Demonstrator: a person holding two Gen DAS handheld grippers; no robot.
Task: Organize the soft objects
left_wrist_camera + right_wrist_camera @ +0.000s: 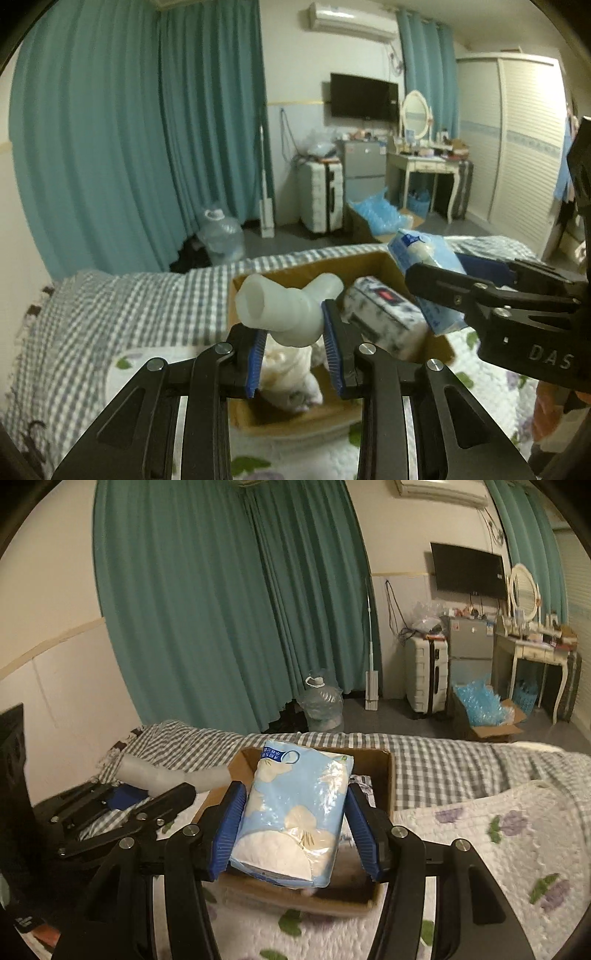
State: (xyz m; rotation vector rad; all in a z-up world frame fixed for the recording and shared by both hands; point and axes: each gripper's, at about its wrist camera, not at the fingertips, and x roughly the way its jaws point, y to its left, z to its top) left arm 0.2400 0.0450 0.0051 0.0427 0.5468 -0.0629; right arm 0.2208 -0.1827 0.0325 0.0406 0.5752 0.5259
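Pale-blue plastic-wrapped tissue pack (293, 812) clamped between the right gripper (295, 827) pads, held above the open brown cardboard box (384, 764) on the bed — the left gripper (293, 347) pinches a white ribbed rubbery tube (284, 310) narrowly. Both items look lifted out; next call — choose a spot on the floral quilt (498, 849) and set them down.

The tissue pack (291, 812) hides most of the cardboard box (384, 771) interior
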